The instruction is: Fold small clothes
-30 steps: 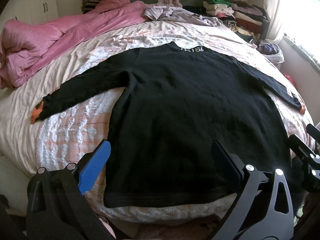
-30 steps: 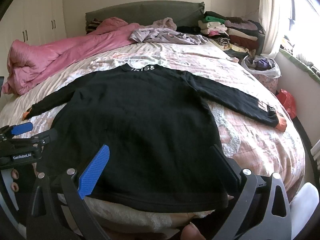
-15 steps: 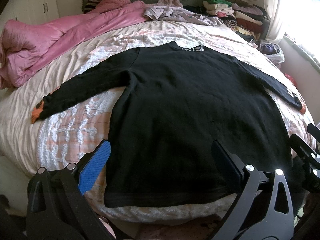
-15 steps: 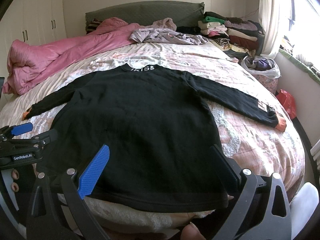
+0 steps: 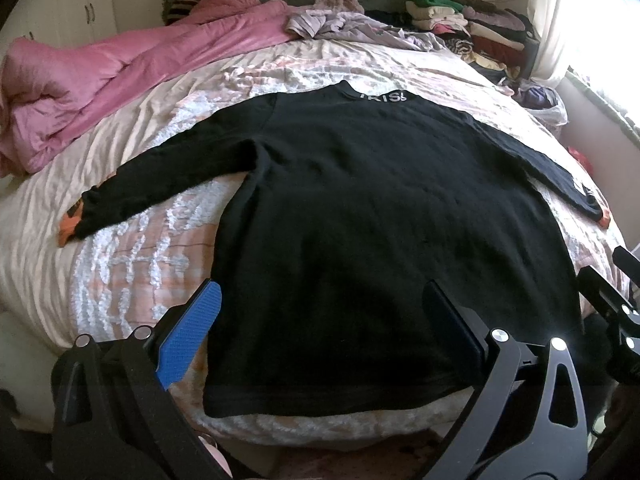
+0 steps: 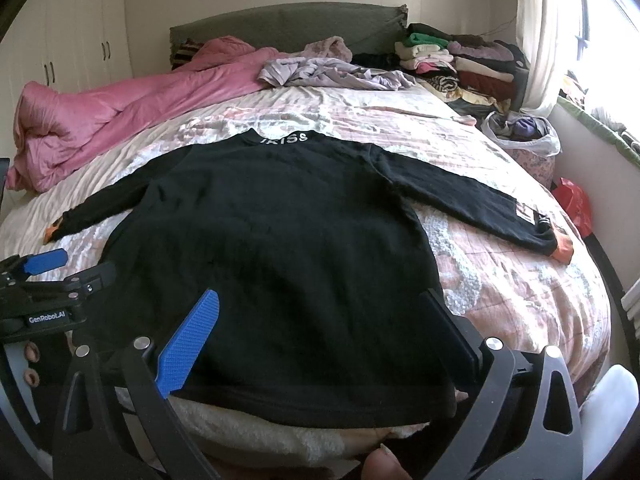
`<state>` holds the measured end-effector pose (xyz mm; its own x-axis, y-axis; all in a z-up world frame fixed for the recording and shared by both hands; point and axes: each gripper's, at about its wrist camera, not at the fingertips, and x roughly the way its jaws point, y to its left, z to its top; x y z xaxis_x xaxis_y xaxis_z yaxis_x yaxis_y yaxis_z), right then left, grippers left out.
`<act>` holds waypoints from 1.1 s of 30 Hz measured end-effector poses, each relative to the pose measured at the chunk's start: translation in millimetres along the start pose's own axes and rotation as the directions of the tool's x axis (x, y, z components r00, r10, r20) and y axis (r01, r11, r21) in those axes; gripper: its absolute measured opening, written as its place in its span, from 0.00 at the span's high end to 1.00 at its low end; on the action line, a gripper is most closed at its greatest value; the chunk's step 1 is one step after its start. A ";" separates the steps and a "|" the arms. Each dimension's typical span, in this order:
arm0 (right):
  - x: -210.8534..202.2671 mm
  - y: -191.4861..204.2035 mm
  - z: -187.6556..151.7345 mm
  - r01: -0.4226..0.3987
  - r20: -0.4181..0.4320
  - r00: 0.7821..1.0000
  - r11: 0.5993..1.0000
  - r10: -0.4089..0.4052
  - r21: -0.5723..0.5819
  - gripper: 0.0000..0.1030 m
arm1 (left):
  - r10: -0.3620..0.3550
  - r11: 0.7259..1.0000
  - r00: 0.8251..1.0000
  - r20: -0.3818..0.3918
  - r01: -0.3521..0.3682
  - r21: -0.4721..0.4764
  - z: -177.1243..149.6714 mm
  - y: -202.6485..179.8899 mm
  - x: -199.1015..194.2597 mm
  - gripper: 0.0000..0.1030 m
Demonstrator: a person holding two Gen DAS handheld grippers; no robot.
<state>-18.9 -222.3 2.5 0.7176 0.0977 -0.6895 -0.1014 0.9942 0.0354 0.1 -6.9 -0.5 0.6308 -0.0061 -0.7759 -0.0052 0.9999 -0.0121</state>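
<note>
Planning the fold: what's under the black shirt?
The black shirt lies flat on the pink patterned bedspread, which shows all around it. Whatever is beneath its body is covered.

You have open bedspread (image 5: 132, 256) along both bed sides; pink duvet (image 5: 120, 68) and, seemingly, clothes pile (image 6: 460, 64) crowd the head edge

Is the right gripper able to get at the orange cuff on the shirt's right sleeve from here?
Probably yes. The right gripper is open above the black shirt's hem, and the orange cuff lies uncovered on the bedspread, nothing between.
</note>
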 end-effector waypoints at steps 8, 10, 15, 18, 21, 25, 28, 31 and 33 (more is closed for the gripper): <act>4.3 -0.8 0.9 -0.002 -0.007 1.000 1.000 0.002 -0.002 0.04 | -0.001 1.000 1.000 -0.005 0.001 0.004 1.4 2.0 5.4 0.08; 5.1 -0.5 2.3 -0.002 -0.010 1.000 1.000 0.002 -0.002 0.04 | 0.000 1.000 1.000 -0.008 0.000 0.006 2.4 2.1 12.5 0.08; 7.9 -4.3 11.2 0.001 -0.007 1.000 1.000 -0.001 -0.006 0.04 | -0.007 1.000 1.000 -0.010 0.007 0.010 9.3 -2.4 16.7 0.08; 13.8 -11.3 17.6 0.013 -0.002 1.000 1.000 -0.013 0.004 0.04 | -0.007 1.000 1.000 -0.012 0.008 0.014 17.0 -5.9 21.8 0.08; 22.4 -20.3 30.3 0.031 0.002 1.000 0.999 -0.031 0.014 0.04 | -0.002 1.000 1.000 -0.013 0.002 0.020 24.3 -10.7 26.8 0.08; 34.1 -28.2 42.9 0.053 -0.004 0.999 0.998 -0.053 0.021 0.04 | -0.014 1.000 1.000 -0.017 0.015 0.020 32.4 -15.0 32.9 0.08; 43.8 -33.2 52.9 0.051 -0.012 0.999 0.998 -0.050 0.040 0.04 | -0.016 1.000 1.000 -0.017 0.016 0.022 39.1 -18.2 38.1 0.08; 53.1 -38.1 63.9 0.065 -0.008 0.998 0.997 -0.064 0.044 0.04 | -0.018 1.000 1.000 -0.023 0.018 0.023 46.2 -20.3 43.7 0.08; 56.8 -39.9 69.4 0.081 -0.003 0.997 0.996 -0.081 0.044 0.04 | -0.016 1.000 1.000 -0.022 0.016 0.020 52.8 -21.0 47.1 0.08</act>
<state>73.7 -253.3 12.1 0.7217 0.0170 -0.6920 -0.0129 0.9999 0.0111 70.8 -27.6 -3.5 0.6133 -0.0221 -0.7895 0.0208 0.9997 -0.0118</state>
